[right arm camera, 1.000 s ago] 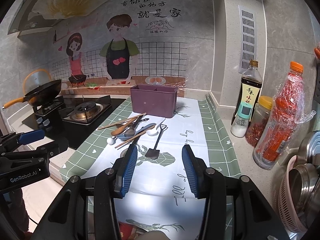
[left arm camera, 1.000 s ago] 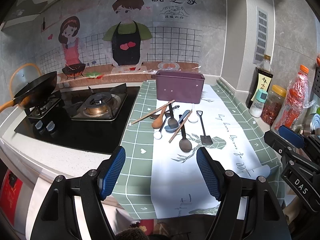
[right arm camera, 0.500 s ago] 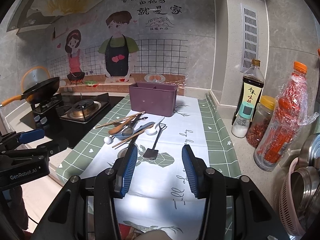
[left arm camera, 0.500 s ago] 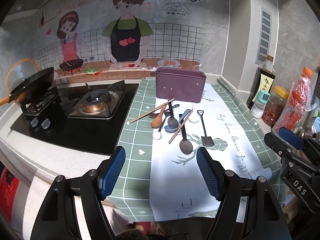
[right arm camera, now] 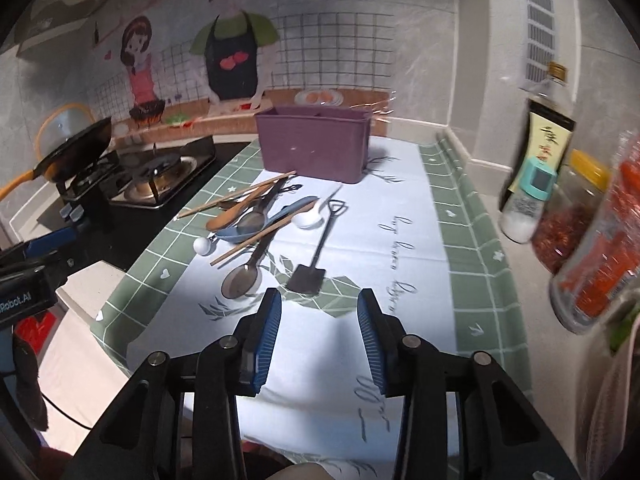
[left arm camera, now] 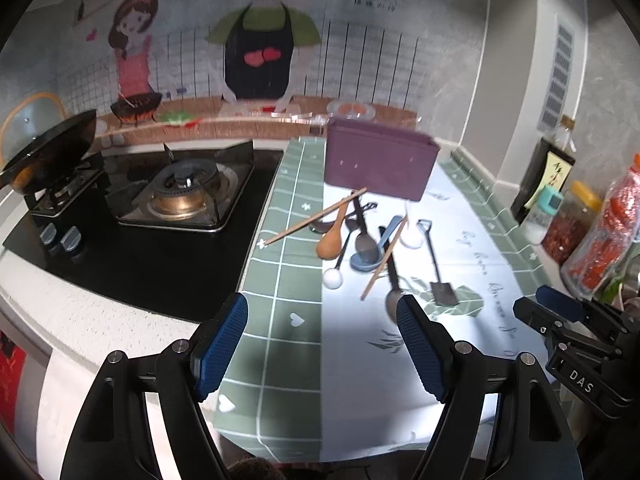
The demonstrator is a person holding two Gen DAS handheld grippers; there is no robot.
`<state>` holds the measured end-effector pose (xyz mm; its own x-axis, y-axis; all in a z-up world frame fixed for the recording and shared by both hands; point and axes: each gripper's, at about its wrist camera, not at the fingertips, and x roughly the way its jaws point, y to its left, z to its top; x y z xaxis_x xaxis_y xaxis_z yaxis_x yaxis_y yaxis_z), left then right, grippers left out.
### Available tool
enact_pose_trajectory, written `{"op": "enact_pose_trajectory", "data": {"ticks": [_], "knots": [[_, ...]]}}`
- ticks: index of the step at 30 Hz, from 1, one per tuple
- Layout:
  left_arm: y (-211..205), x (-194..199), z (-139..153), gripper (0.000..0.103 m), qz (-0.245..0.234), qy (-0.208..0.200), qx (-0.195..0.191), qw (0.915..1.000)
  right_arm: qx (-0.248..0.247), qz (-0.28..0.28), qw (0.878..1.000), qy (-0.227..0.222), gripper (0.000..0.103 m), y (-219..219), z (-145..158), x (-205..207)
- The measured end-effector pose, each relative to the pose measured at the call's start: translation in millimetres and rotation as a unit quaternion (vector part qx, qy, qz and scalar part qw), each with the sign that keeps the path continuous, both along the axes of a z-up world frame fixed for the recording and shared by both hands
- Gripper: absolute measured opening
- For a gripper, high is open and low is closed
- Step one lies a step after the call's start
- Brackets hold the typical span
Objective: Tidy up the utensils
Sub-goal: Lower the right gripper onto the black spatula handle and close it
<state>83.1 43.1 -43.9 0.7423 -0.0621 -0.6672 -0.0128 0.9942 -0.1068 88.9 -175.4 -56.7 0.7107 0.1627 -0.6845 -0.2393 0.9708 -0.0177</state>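
Both grippers now closer to utensil pile [right arm camera: 264, 224] vs 1 s ago, left gripper [left arm camera: 322, 344] spread wide & empty, right gripper [right arm camera: 319, 338] narrower gap, empty, lined on shovel spoon [right arm camera: 316, 252] — first pick looks imminent, purple bin [right arm camera: 316, 146] gets nothing yet.

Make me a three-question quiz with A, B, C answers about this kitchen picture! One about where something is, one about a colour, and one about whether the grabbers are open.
1. Where is the shovel-shaped spoon?
A. inside the box
B. on the cloth, right of the pile
C. on the stove

2. What colour is the utensil box?
A. purple
B. yellow
C. white

3. How are the right gripper and the left gripper?
A. both open, empty
B. both shut
C. one holds a spoon

Answers:
1 B, it lies flat on the tablecloth beside the heap.
2 A, its walls are purple.
3 A, each pair of blue pads stands apart with nothing between.
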Motion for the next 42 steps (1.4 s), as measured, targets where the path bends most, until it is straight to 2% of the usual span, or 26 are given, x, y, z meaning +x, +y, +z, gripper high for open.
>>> {"op": "enact_pose_trajectory", "data": {"ticks": [4, 6, 11, 17, 23, 27, 30, 35, 38, 42], "knots": [[21.9, 24.1, -4.4, 0.077, 0.021, 0.014, -0.016, 0.9996, -0.008, 0.021, 1.000, 0.017, 0.037, 15.7, -5.9, 22.0], [34.1, 36.6, -4.9, 0.077, 0.034, 0.009, -0.007, 0.9993, -0.012, 0.023, 0.999, 0.022, 0.036, 19.5, -7.4, 34.0], [65.9, 62.2, -3.3, 0.077, 0.041, -0.006, -0.021, 0.9989, -0.010, -0.014, 0.999, 0.040, 0.034, 10.8, -13.4, 81.7], [80.4, 82.8, -9.6, 0.077, 0.019, -0.010, -0.013, 0.9997, -0.016, -0.064, 0.996, 0.064, 0.033, 4.5, -25.2, 141.4], [76.7, 101.5, -25.5, 0.077, -0.002, 0.017, -0.020, 0.9996, -0.007, -0.055, 0.994, 0.096, 0.033, 3.6, -45.2, 164.8], [67.3, 110.8, -26.6, 0.077, -0.014, 0.027, -0.027, 0.9992, -0.012, -0.054, 0.992, 0.112, 0.023, 2.5, -54.1, 173.4], [57.8, 113.0, -27.2, 0.077, -0.018, 0.035, -0.023, 0.9990, -0.003, -0.046, 0.993, 0.113, 0.023, 1.4, -56.6, 180.6], [50.9, 109.9, -23.7, 0.077, -0.001, 0.051, -0.025, 0.9984, 0.023, -0.030, 0.992, 0.120, 0.023, 2.9, -61.7, 195.9], [48.9, 109.9, -23.4, 0.077, 0.012, 0.051, -0.006, 0.9986, 0.016, -0.033, 0.992, 0.117, 0.023, 5.9, -67.2, 203.5], [52.2, 107.2, -26.3, 0.077, 0.035, 0.052, -0.011, 0.9980, 0.007, -0.020, 0.993, 0.117, 0.023, 10.4, -73.2, 210.2]]}}
